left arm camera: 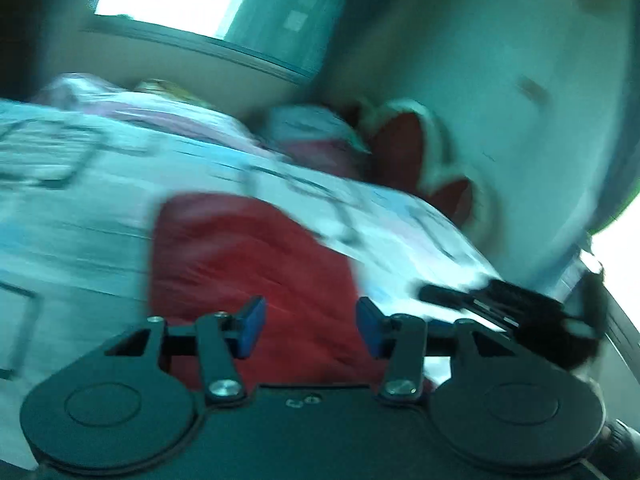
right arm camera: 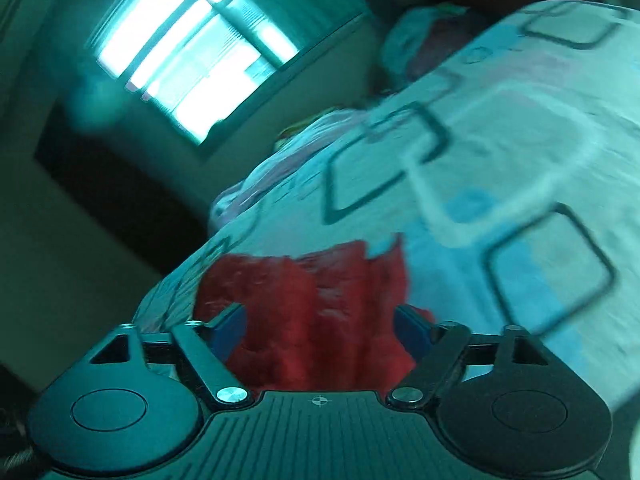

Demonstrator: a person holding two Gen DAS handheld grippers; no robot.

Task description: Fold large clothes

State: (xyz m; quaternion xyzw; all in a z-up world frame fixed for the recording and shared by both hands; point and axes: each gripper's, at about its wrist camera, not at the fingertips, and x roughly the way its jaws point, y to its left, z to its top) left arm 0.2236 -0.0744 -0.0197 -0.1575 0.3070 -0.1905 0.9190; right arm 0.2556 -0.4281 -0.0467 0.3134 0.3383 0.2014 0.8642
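1. The red garment [left arm camera: 248, 264] lies on the bed, on a sheet printed with dark rounded squares; in the left wrist view it looks like a broad, fairly flat patch directly ahead of the fingers.
2. In the right wrist view the same red garment [right arm camera: 316, 320] shows bunched, with ridged folds and a ragged far edge, reaching close to the camera body.
3. The left gripper [left arm camera: 310, 328] hangs over the near part of the cloth, its blue fingers [left arm camera: 252, 326] set moderately apart with only cloth seen behind the gap; nothing is pinched.
4. The right gripper [right arm camera: 318, 332] has its fingers [right arm camera: 230, 334] spread wide, one at each side of the bunched folds, pads apart from the cloth as far as the blur allows.
5. The patterned bedsheet [left arm camera: 80, 216] surrounds the garment on all sides.
6. Beyond it, at the wall, lie a pale pink bundle [left arm camera: 132, 108] and a red heart-shaped cushion [left arm camera: 404, 148] with a white edge.
7. The right gripper's dark body also shows at the right edge of the left wrist view, over the sheet.
8. A bright window [right arm camera: 192, 52] fills the upper left wall.
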